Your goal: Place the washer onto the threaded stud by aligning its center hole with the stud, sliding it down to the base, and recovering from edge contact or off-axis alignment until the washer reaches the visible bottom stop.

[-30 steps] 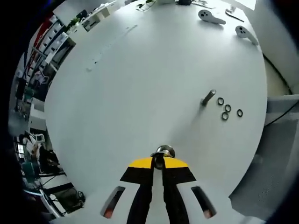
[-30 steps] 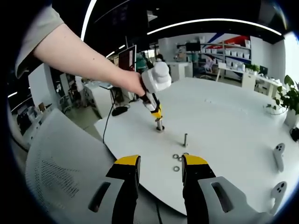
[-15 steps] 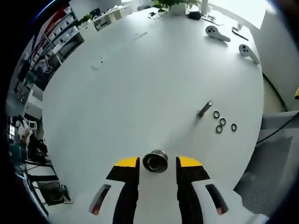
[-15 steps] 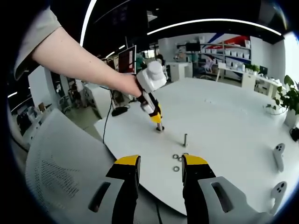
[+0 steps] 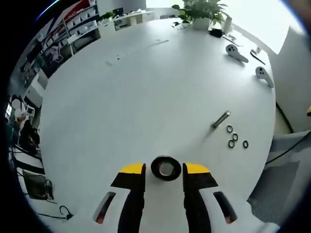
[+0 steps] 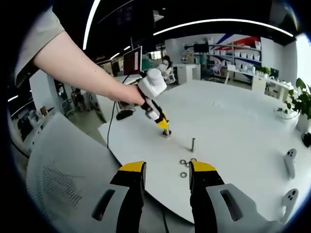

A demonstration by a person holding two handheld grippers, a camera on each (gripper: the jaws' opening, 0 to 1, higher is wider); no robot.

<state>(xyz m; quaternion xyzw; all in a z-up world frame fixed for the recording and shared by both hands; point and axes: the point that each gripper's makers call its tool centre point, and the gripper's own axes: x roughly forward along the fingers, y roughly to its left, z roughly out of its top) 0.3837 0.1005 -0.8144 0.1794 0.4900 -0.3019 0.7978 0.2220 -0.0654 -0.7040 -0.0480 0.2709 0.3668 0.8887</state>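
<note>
— on the white table (image 5: 121,92), what sits between the left gripper's (image 5: 165,171) yellow-tipped jaws?

— a short metal cylinder (image 5: 166,168) with a dark rim and an open top, standing on the tabletop. the jaws stand apart on either side of it, each with a sliver of white table showing between jaw and cylinder, so they are not gripping it.

— and the threaded stud?

— in the left gripper view the threaded stud (image 5: 221,119) stands further out on the table, toward the right. just beside it lies a small cluster of dark washers (image 5: 234,140): three clear rings and a fourth close by. none of them is on the stud.

— what does the right gripper view give?

— the right gripper (image 6: 166,171) has its jaws wide apart with nothing between them. it hangs off the near edge of the table, above a white mesh chair back (image 6: 63,174). past its tips lie the washers (image 6: 184,167), then the stud (image 6: 193,144) upright, then the cylinder (image 6: 166,132) with the left gripper (image 6: 164,127) angled down at it, held by a person's hand (image 6: 130,94) on a bare forearm.

— anything else on the table?

— two white controllers (image 5: 248,62) lie near the far edge in the left gripper view, with a potted plant (image 5: 201,12) beyond them. the right gripper view shows the same controllers (image 6: 290,179) at its right side. shelves and desks fill the room behind.
</note>
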